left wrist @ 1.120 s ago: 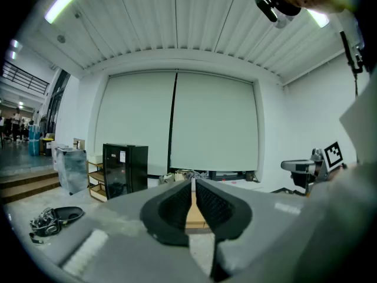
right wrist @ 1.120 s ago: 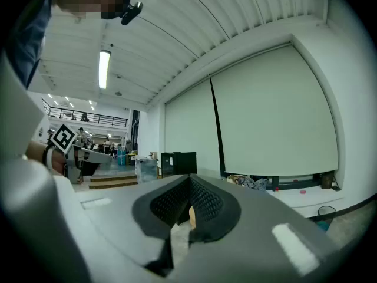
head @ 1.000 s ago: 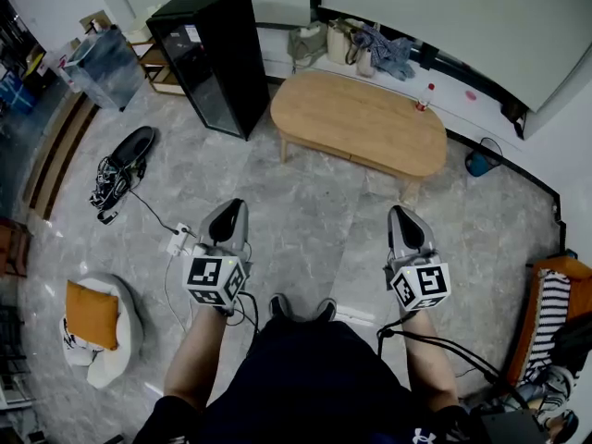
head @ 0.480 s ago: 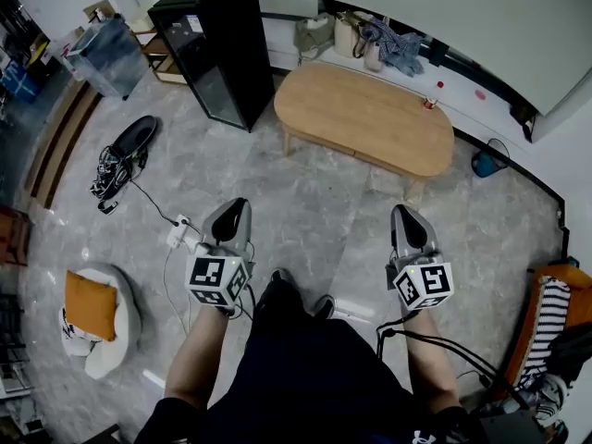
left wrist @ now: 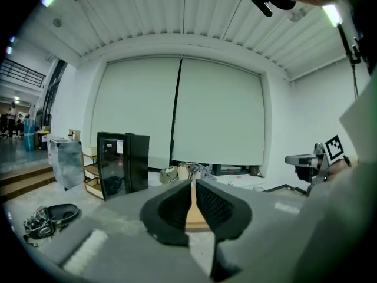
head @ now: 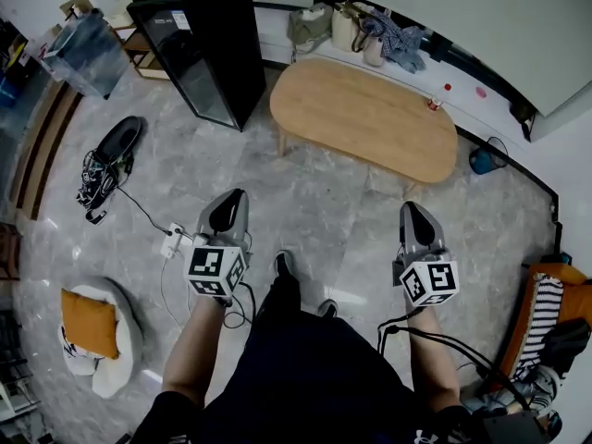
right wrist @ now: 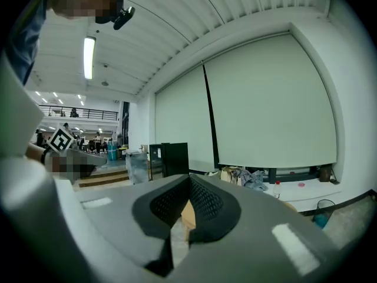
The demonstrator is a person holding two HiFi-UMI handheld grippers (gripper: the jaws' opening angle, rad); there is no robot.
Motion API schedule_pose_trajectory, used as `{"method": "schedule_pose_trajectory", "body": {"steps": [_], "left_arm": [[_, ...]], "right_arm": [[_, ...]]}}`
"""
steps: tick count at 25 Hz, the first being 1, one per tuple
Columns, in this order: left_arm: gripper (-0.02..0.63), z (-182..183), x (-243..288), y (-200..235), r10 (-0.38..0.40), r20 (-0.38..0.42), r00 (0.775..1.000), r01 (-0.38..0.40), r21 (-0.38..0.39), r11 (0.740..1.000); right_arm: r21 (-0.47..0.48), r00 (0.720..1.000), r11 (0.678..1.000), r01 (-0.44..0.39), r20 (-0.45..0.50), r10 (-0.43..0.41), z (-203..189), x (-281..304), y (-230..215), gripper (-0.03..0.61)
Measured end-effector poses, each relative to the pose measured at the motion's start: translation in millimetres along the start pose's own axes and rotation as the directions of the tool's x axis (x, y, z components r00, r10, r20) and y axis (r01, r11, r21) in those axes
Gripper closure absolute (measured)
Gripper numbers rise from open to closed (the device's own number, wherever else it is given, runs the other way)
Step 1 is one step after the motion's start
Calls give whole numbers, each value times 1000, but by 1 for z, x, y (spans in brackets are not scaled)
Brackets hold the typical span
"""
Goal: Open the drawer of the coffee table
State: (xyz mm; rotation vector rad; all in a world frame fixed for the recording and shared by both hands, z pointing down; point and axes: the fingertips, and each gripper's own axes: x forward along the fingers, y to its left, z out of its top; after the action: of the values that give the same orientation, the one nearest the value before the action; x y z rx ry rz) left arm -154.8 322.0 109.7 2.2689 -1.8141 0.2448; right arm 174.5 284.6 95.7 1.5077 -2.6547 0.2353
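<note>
The oval wooden coffee table [head: 365, 118] stands on the grey stone floor ahead of me; its drawer front cannot be made out from above. My left gripper [head: 231, 199] and right gripper [head: 413, 209] are held out side by side, both pointing at the table and well short of it. In the left gripper view the left gripper [left wrist: 193, 184] is shut with only a thin slit, through which the table [left wrist: 194, 217] shows. In the right gripper view the right gripper [right wrist: 188, 180] is shut on nothing, with the table [right wrist: 187, 212] showing below the tips.
A black cabinet [head: 199, 40] stands left of the table. A power strip with cables [head: 171, 240] lies by my left gripper. A white seat with an orange cushion [head: 92, 326] is at lower left, bags [head: 361, 30] sit along the wall, and a blue bin [head: 481, 160] is at right.
The person has stepped forward and both grippers have moved closer to the coffee table. The jaws of both have stayed together.
</note>
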Motion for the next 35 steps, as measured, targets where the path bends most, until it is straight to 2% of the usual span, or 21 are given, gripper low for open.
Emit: {"method": "schedule_pose_trajectory", "body": {"steps": [6, 12, 17, 22, 28, 32, 35], "left_arm": [[588, 2, 54, 62, -51, -41, 998, 50, -25, 998], [588, -7, 102, 81, -109, -86, 990, 106, -34, 994], [588, -18, 148, 85, -131, -135, 982, 128, -32, 991], [588, -36, 209, 88, -119, -197, 973, 123, 10, 992], [588, -63, 286, 87, -103, -292, 951, 122, 48, 991], [588, -99, 334, 88, -101, -363, 926, 147, 100, 984], [588, -135, 360, 97, -96, -413, 905, 151, 102, 983]], "right_arm": [[-9, 997, 997, 81, -16, -81, 10, 65, -2, 578], [-15, 990, 991, 133, -46, -133, 8, 99, -14, 578], [-2, 987, 990, 141, -74, -140, -7, 132, -39, 578], [51, 986, 990, 130, -115, -123, -42, 178, -76, 578], [134, 982, 984, 117, -164, -94, -87, 238, -130, 578], [135, 977, 987, 90, -203, -61, -127, 277, -151, 578], [134, 975, 990, 50, -221, -19, -157, 306, -154, 578]]}}
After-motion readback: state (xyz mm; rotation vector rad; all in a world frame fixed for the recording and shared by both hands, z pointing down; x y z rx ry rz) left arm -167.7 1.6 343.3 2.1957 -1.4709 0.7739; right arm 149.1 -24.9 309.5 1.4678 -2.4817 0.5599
